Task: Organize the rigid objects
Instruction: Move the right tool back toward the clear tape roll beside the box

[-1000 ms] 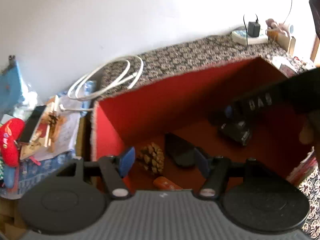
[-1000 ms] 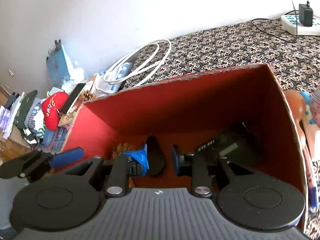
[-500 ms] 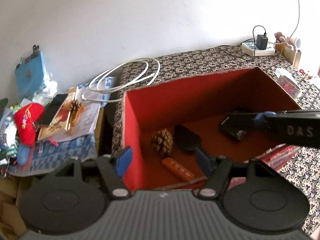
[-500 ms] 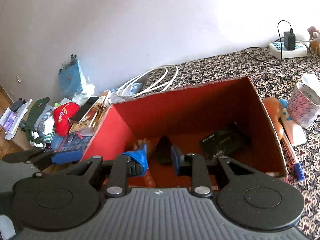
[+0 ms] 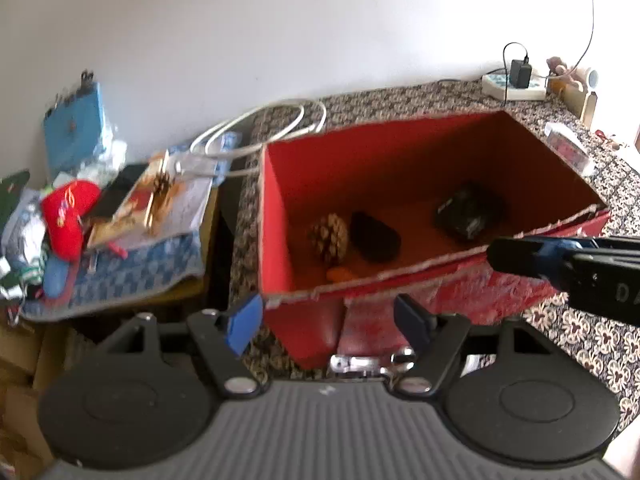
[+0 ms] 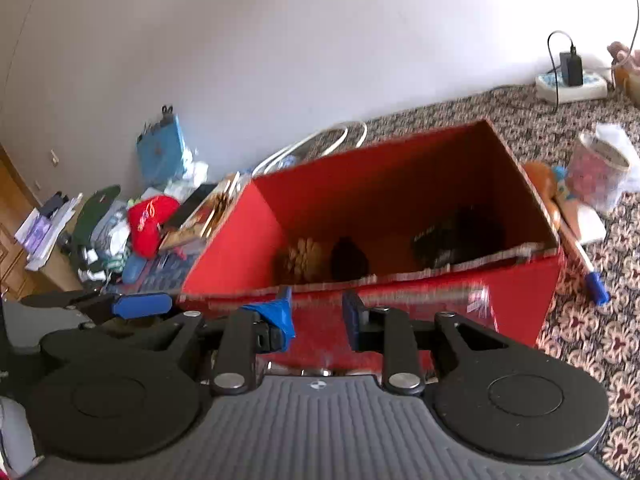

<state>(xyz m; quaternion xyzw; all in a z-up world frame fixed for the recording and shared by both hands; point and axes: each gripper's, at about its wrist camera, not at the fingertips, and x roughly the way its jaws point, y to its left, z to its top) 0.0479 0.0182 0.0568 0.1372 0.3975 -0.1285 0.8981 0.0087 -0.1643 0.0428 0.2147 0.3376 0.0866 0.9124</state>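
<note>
The left gripper hangs empty just short of the red box, its jaws wide and opening further. The right gripper is also outside the box, jaws narrow with nothing between them.

Inside the box, at about nine o'clock on its floor, lies a pine cone: likely light, stiff and brittle, best pinched across its middle. Just beside it at three o'clock is a dark oval thing, probably smooth and slippery. Well apart, toward two o'clock, sits a black device, seemingly rigid, to be gripped across its narrow sides.

Only the left view shows the orange thing under the near wall. Only the right view shows the blue-capped pen and the patterned cup.
</note>
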